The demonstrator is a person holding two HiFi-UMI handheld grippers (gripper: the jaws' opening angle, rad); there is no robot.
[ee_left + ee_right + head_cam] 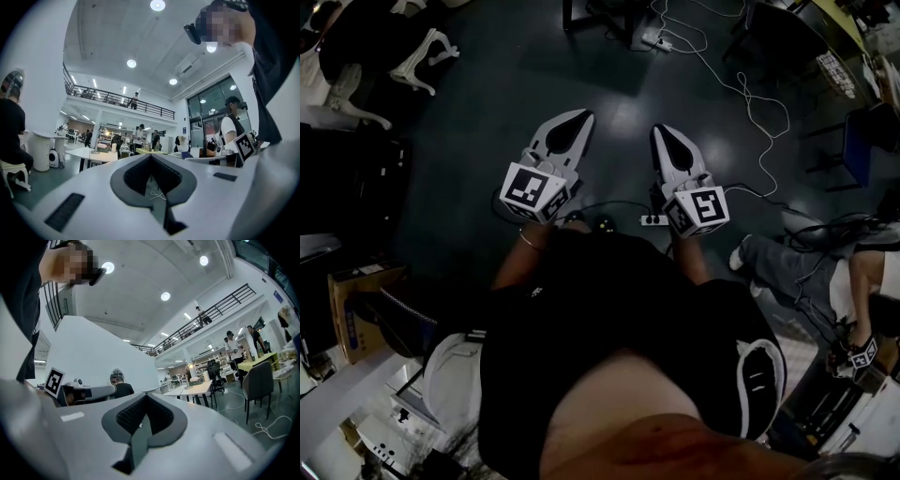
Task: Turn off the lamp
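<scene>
Black shirt (pixel 619 309) is seen nearest in the head view, with the left gripper (pixel 579 116) and right gripper (pixel 662 131) held level over dark floor (pixel 487 94). In both gripper views the jaws are seen closed and empty. Only in the right gripper view is what looks like a lit lamp (pixel 190 366) made out, on a distant white table (pixel 192 389).

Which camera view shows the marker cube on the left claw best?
The head view: the left claw's marker cube shows a whole patterned face from above. The right gripper view catches one face at its left edge; the left gripper view shows none of it.

A seated person (pixel 787 267) is cut off by the head view's right edge.
</scene>
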